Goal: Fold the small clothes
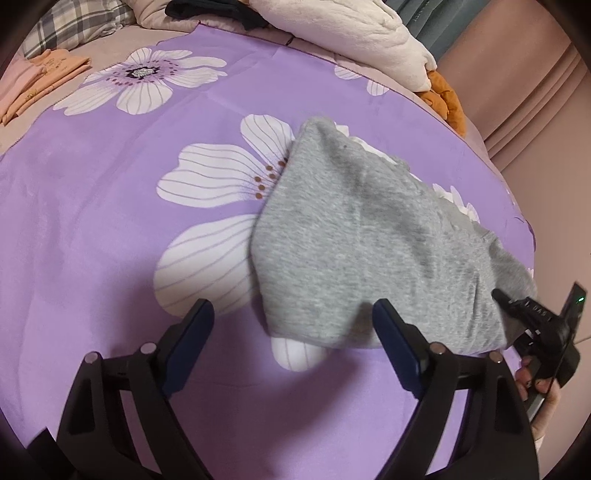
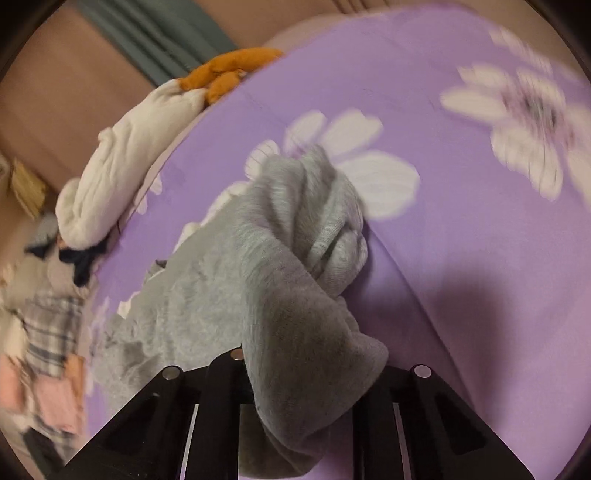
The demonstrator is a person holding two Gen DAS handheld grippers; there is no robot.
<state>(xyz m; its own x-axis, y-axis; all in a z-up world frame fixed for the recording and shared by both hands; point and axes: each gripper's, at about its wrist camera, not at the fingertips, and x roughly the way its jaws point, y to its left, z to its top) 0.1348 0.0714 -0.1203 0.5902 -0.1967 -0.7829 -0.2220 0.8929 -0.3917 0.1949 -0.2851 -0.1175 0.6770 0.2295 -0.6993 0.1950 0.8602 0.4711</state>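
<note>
A small grey knit garment lies on a purple flowered cloth, one end lifted toward the right. My left gripper is open and empty, its fingers astride the garment's near left corner, just above the cloth. My right gripper shows at the right edge of the left wrist view, shut on the garment's right end. In the right wrist view the grey garment drapes over and hides the right gripper's fingertips, bunched and raised off the cloth.
Folded orange and pink clothes lie at the far left. A cream blanket and an orange garment sit at the far edge, with dark clothing behind. Plaid fabric lies left in the right wrist view.
</note>
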